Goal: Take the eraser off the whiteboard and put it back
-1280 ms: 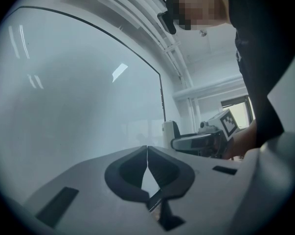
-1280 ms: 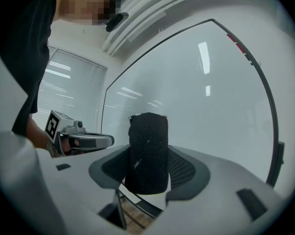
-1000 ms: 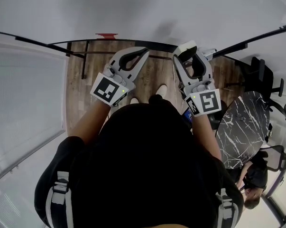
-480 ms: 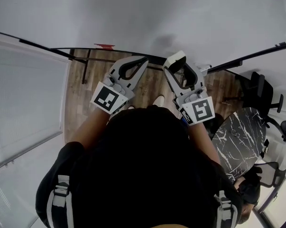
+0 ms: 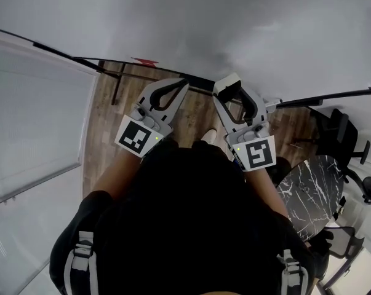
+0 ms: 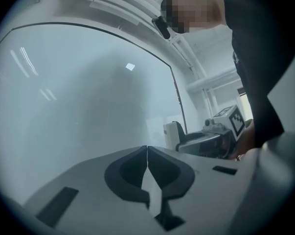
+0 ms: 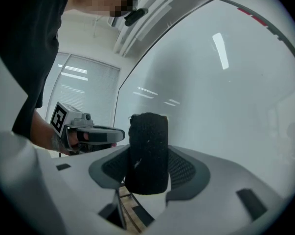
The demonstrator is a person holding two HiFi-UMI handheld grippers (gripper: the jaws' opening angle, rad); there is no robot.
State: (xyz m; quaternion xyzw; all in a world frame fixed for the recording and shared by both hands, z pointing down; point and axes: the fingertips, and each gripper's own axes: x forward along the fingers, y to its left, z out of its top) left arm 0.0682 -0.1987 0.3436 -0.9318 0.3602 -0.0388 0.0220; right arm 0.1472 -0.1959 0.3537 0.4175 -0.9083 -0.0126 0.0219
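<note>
Your right gripper (image 5: pixel 233 93) clamps the eraser (image 7: pixel 148 141) in front of the whiteboard (image 7: pixel 225 106); your left gripper (image 6: pixel 147 150) has its jaws together.

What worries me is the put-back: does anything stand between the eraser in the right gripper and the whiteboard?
Nothing visible does. The eraser sits clamped in the right gripper, facing bare whiteboard. The left gripper, shut and empty, is off to the side, out of that path.
</note>
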